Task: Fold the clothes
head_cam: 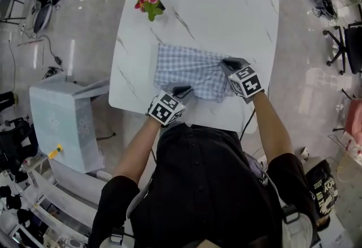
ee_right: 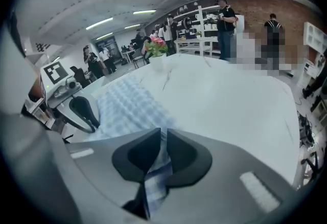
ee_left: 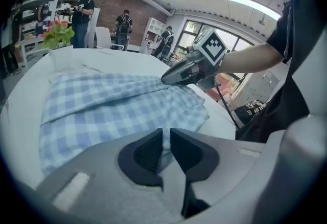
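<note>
White marble-veined surface (head_cam: pixel 226 15) fills the middle of the head view, standing on a pale glossy floor (head_cam: pixel 305 60). On its near half, a little right of centre, lies the blue-and-white checked garment (head_cam: pixel 186 71), spread mostly flat with soft ridges running across it and its right side bunched up. The left gripper (head_cam: pixel 184 92) meets the garment's near edge; its fingers (ee_left: pixel 145 154) are drawn almost together, with a thin sliver of the checked fabric pinched in the narrow slot between them. The right gripper (head_cam: pixel 229 63) sits at the garment's right edge, farther from the person than the left one; its fingers (ee_right: pixel 135 156) are pressed onto a fold of the same fabric, which runs through between them and hangs out behind. Both forearms reach in from the near side, and the person wears a dark top. A small pot of pink flowers (head_cam: pixel 150 3) stands at the far left of the surface, well apart from the garment. On the floor to the left is a pale blue cabinet (head_cam: pixel 59 122), to the right dark office chairs (head_cam: pixel 342 43). Several people (ee_left: pixel 82 10) stand in the background before white shelves and a brick wall.
</note>
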The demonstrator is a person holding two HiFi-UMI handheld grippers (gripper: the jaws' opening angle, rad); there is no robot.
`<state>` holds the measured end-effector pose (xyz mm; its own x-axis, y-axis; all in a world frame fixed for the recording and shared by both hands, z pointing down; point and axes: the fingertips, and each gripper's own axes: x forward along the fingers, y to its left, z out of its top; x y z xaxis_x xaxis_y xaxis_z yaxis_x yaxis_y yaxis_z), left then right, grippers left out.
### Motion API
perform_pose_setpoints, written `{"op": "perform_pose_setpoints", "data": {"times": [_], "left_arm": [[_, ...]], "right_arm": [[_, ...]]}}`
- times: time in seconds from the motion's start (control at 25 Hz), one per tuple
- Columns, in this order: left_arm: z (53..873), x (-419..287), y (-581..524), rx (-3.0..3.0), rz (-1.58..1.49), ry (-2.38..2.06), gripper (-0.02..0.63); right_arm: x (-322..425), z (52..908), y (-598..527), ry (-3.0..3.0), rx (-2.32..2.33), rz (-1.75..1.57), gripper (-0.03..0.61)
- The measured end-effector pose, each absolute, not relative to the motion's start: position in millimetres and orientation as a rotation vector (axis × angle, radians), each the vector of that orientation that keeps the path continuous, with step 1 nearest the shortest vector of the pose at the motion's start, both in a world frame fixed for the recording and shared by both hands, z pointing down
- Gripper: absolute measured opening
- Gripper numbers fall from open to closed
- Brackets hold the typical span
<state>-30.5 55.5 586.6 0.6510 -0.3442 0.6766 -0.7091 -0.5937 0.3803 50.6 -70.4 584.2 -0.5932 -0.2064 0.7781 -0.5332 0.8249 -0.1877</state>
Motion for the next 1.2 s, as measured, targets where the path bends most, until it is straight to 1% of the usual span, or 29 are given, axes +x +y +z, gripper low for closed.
{"op": "perform_pose_setpoints", "data": {"times": [0.2, 0.36, 0.52, 0.8, 1.08, 1.2], "left_arm": [[590, -35, 56, 2.201, 0.679, -0.827, 0.052], [590, -36, 56, 2.191, 0.642, -0.814, 0.052], [570, -42, 46, 2.193, 0.519, -0.851, 0.052], [516, -80, 14, 2.309, 0.418, -1.025, 0.051], [449, -120, -12, 2.449, 0.341, -1.224, 0.010], [419, -139, -19, 2.503, 0.312, -1.306, 0.008]], "right_arm": [[54, 590, -80, -2.195, 0.634, 0.578, 0.054], [54, 593, -76, -2.194, 0.697, 0.527, 0.052], [53, 584, -76, -2.212, 0.730, 0.494, 0.052], [61, 532, -66, -2.317, 0.842, 0.460, 0.048], [69, 460, -57, -2.450, 1.031, 0.426, 0.041], [70, 431, -53, -2.495, 1.116, 0.398, 0.038]]}}
